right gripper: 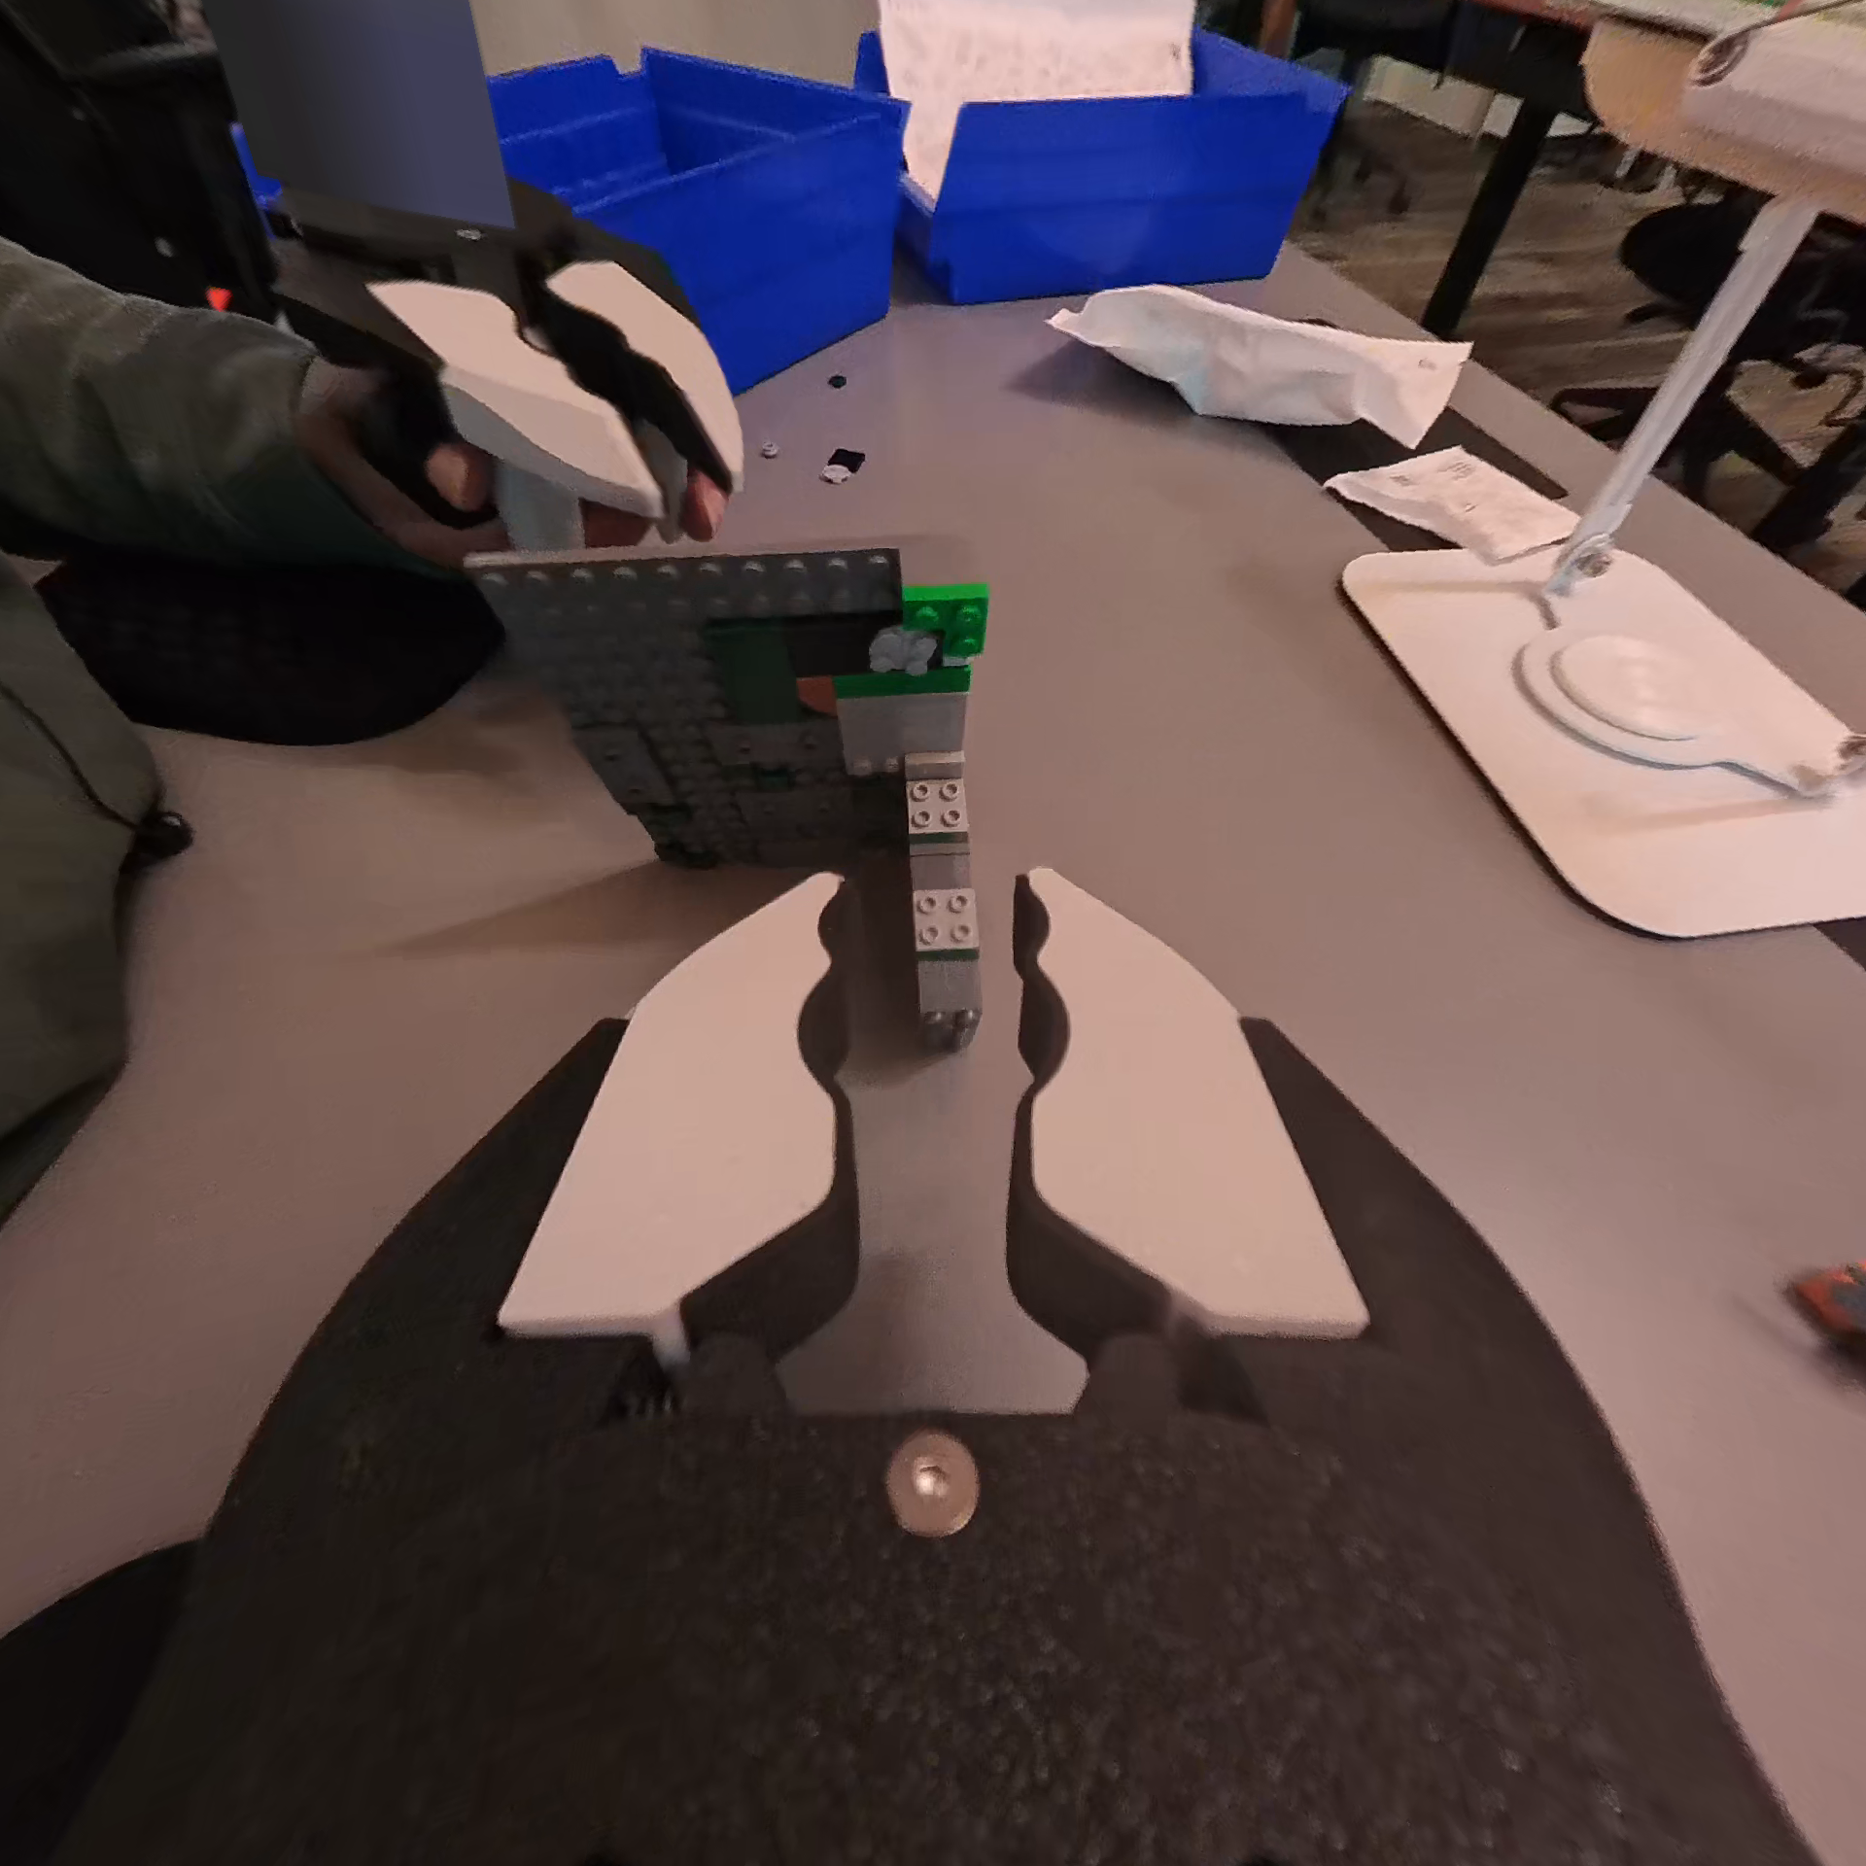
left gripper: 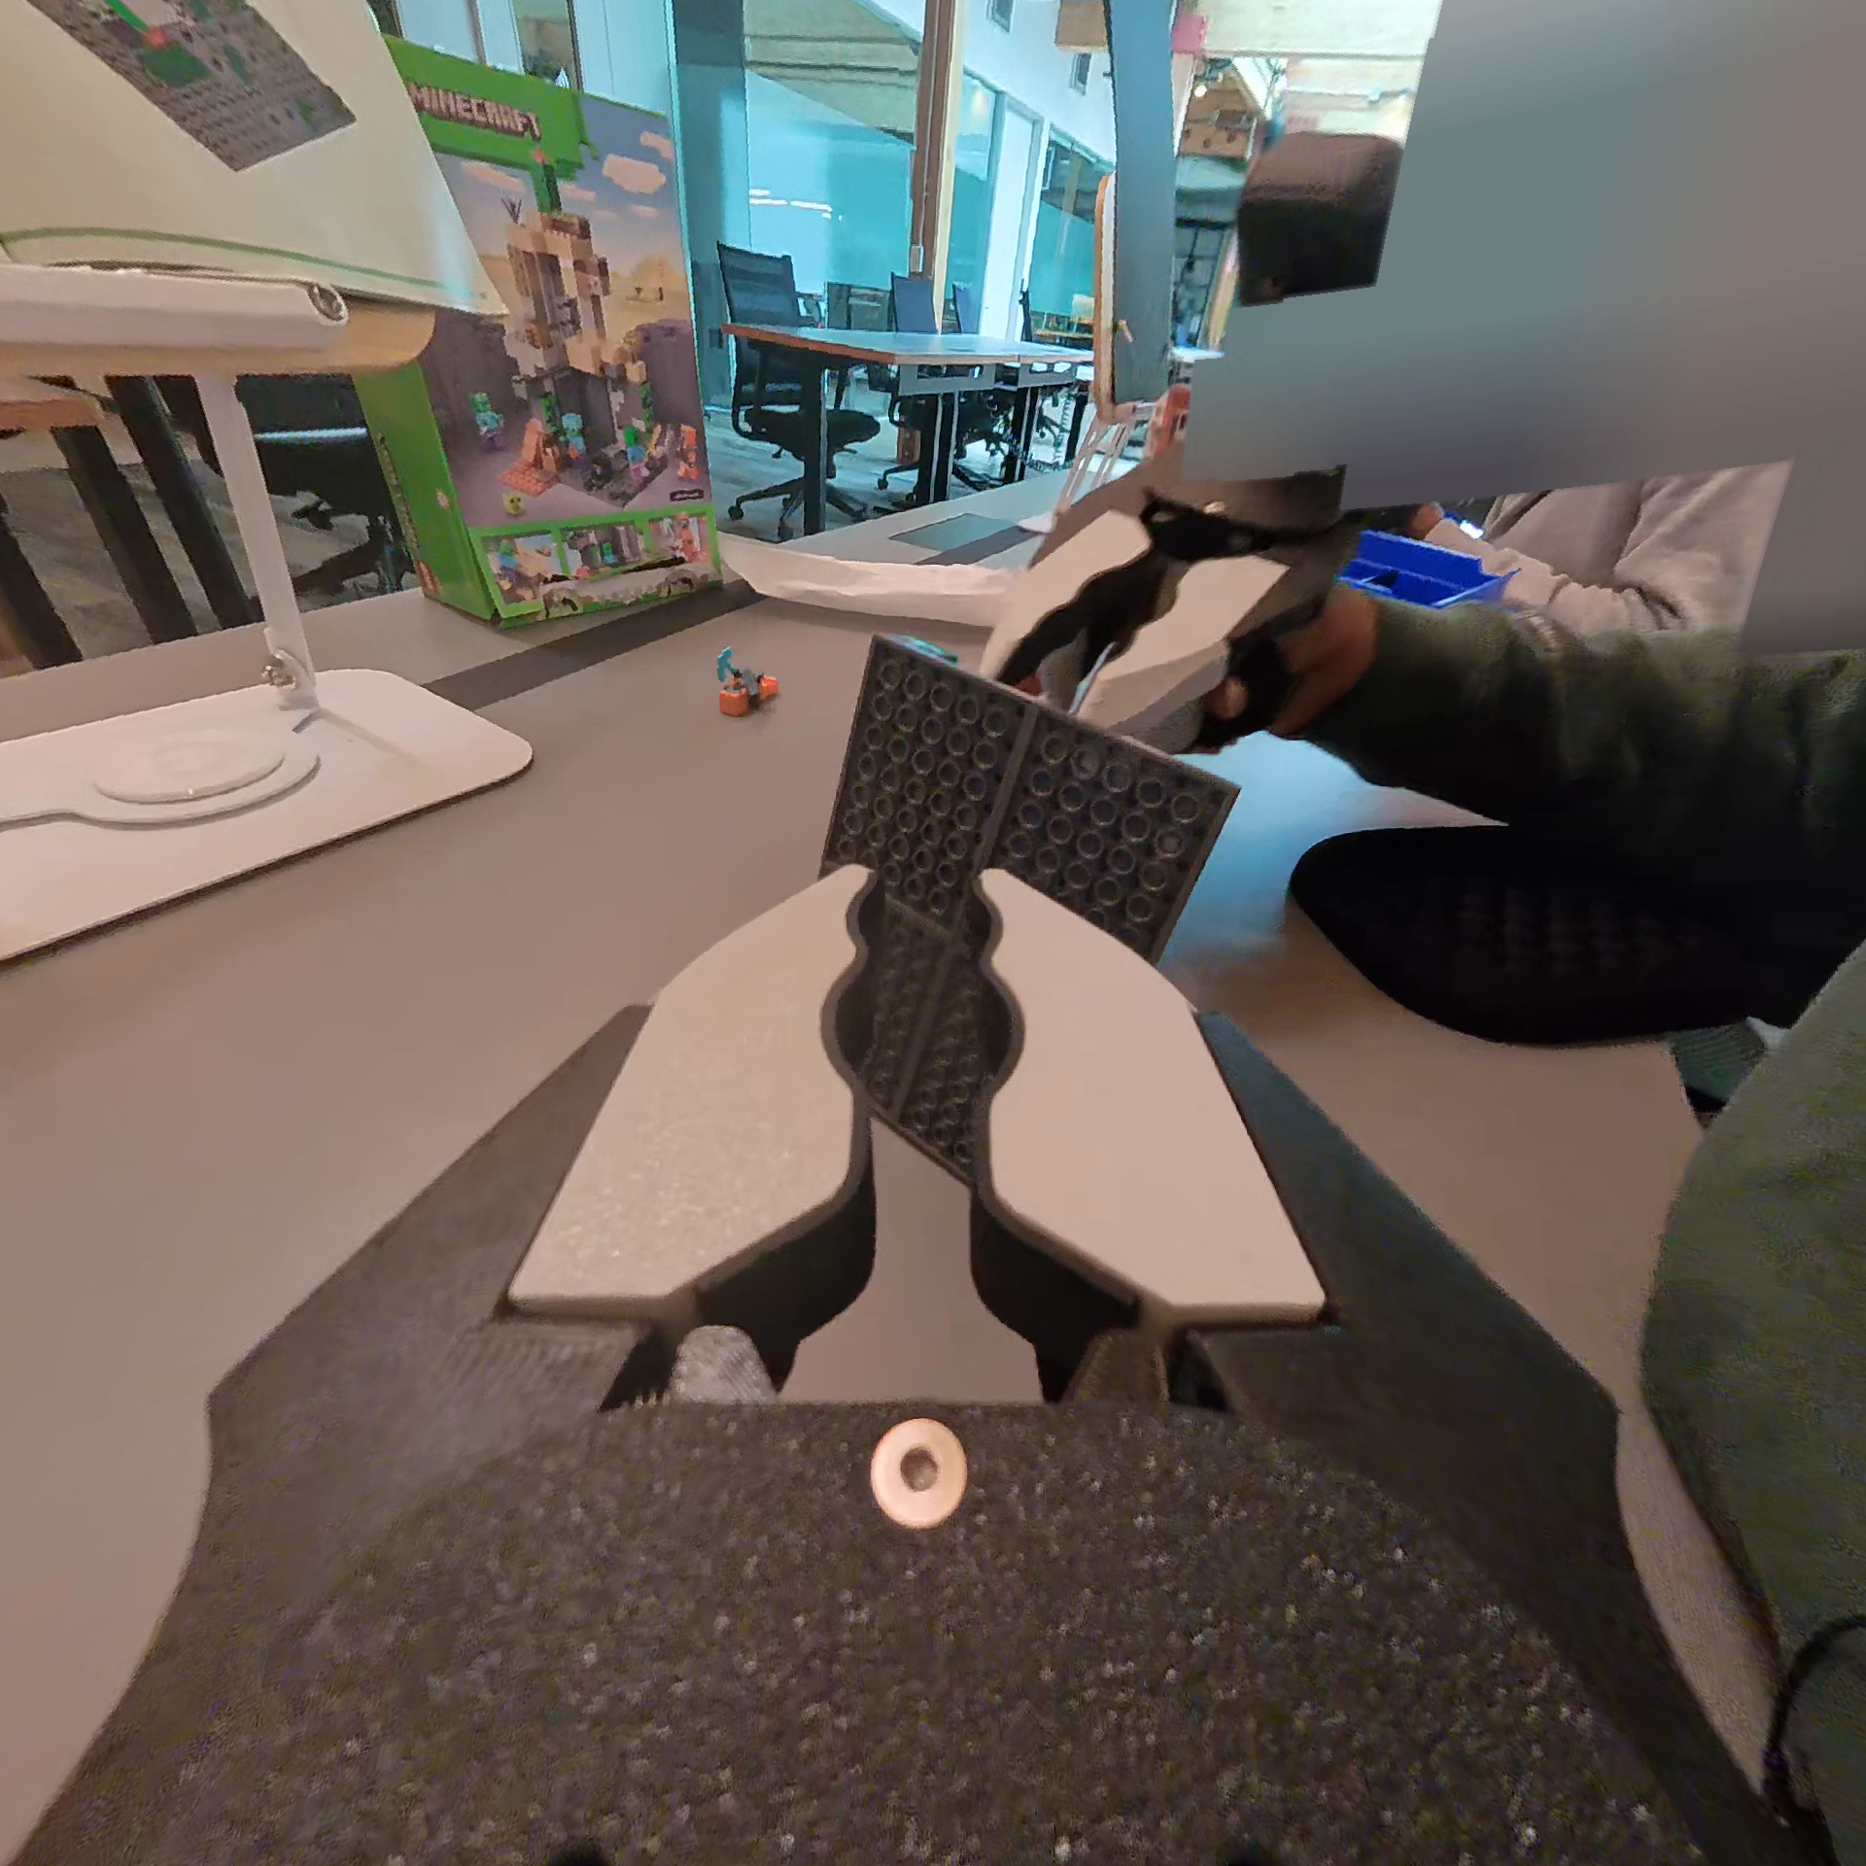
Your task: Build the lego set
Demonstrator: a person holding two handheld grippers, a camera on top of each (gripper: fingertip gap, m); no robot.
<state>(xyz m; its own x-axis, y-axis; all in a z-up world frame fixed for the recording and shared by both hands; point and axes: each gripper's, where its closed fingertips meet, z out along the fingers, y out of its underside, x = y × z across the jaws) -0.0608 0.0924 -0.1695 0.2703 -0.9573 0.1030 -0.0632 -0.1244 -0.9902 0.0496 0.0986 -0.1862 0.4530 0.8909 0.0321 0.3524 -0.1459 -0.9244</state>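
A: Status? 
B: Left gripper [left gripper: 921, 889] fingers pinch the baseplate [left gripper: 1020, 808] upright above the worktop [left gripper: 404, 1010]. Right gripper [right gripper: 929, 889] fingers spread around its grey column [right gripper: 944, 889].

A: Next? 
B: Likely closing squarely, pressing the column home.

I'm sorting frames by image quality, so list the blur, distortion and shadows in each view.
Left wrist view: wide-angle bending curves the set box; the right claw is motion-smeared, the dark baseplate sharp. Right wrist view: the left claw and the small orange piece at the frame edge are blurred; the brick build casts a soft shadow on the grey table.
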